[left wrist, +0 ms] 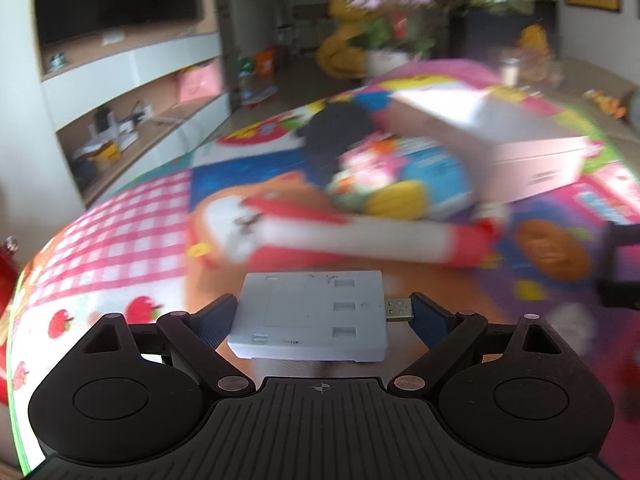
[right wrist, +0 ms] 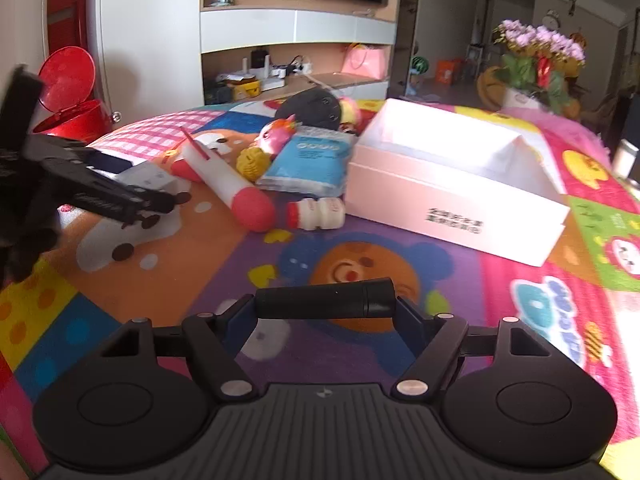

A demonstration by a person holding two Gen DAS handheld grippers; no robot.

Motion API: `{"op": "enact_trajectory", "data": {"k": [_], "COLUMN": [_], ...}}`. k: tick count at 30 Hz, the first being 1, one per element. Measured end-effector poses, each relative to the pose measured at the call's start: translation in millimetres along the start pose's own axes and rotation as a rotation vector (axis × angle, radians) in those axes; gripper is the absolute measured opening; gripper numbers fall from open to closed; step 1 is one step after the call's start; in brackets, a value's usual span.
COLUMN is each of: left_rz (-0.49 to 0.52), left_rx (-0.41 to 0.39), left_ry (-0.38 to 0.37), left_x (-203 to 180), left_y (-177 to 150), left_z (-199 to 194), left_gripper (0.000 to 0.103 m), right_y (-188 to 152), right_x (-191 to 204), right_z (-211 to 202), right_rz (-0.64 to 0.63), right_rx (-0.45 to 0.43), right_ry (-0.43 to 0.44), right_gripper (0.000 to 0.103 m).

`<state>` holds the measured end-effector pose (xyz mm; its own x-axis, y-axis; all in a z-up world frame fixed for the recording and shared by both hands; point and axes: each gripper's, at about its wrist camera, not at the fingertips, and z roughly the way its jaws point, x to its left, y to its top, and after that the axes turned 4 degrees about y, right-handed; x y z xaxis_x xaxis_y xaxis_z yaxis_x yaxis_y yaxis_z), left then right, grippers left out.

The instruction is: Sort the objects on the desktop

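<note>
My left gripper (left wrist: 320, 312) is shut on a white flat USB hub (left wrist: 312, 316) with a metal plug on its right, held above the colourful mat. It also shows in the right wrist view (right wrist: 154, 182), where the left gripper (right wrist: 152, 202) is at the far left. My right gripper (right wrist: 324, 304) is shut on a black cylinder (right wrist: 324, 301), held crosswise above the mat. An open pink box (right wrist: 452, 188) lies ahead right, also in the left wrist view (left wrist: 520, 148). A red-and-white tube (right wrist: 228, 184), small white bottle (right wrist: 318, 213), blue packet (right wrist: 308, 164), yellow ball (right wrist: 250, 162), pink toy (right wrist: 276, 136) and black round thing (right wrist: 312, 110) lie in a heap.
A colourful cartoon mat (right wrist: 340, 252) covers the surface. A red bin (right wrist: 68, 100) stands at the left. Shelves with a TV (right wrist: 296, 40) are behind. A flower pot (right wrist: 532, 68) stands at the back right.
</note>
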<state>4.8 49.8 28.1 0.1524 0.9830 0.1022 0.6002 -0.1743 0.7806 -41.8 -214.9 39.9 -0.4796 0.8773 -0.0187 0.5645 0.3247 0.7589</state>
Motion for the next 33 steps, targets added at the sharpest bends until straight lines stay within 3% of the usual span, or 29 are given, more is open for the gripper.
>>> {"op": "enact_trajectory", "data": {"k": [7, 14, 17, 21, 23, 24, 28, 31, 33], "left_rz": [0.035, 0.031, -0.013, -0.080, -0.111, -0.119, -0.115, -0.071, -0.045], "left_rx": [-0.131, -0.286, -0.311, -0.322, -0.324, -0.330, -0.311, -0.271, -0.210], "left_ry": [-0.134, -0.231, -0.265, -0.309, -0.290, -0.263, -0.130, -0.034, -0.012], "left_x": [-56.8, -103.1, -114.5, -115.6, -108.4, -105.0, -78.2, -60.6, -51.2], "left_y": [31.6, 112.3, 153.4, 206.8, 221.8, 223.8, 197.3, 145.9, 107.3], "left_z": [-42.6, -45.0, -24.8, 8.4, 17.9, 19.0, 19.1, 14.6, 11.0], "left_gripper": [0.095, 0.095, 0.095, 0.100, 0.102, 0.102, 0.103, 0.103, 0.103], "right_y": [-7.5, 33.4, 62.0, 95.5, 105.0, 109.0, 107.0, 85.3, 70.8], "right_x": [-26.9, -81.8, -105.7, -128.4, -139.5, -145.0, -157.2, -155.1, -144.5], "right_z": [-36.1, -95.6, -101.6, -74.3, -53.6, -41.2, -5.8, 3.1, 8.8], "right_rz": [0.025, 0.099, 0.146, 0.163, 0.154, 0.158, 0.203, 0.224, 0.188], "right_rx": [-0.064, -0.317, -0.418, -0.436, -0.461, -0.450, -0.386, -0.355, -0.319], "right_ry": [-0.133, -0.314, -0.325, -0.304, -0.236, -0.213, -0.237, -0.222, -0.210], "right_gripper": [0.074, 0.075, 0.075, 0.075, 0.083, 0.091, 0.094, 0.100, 0.100]}}
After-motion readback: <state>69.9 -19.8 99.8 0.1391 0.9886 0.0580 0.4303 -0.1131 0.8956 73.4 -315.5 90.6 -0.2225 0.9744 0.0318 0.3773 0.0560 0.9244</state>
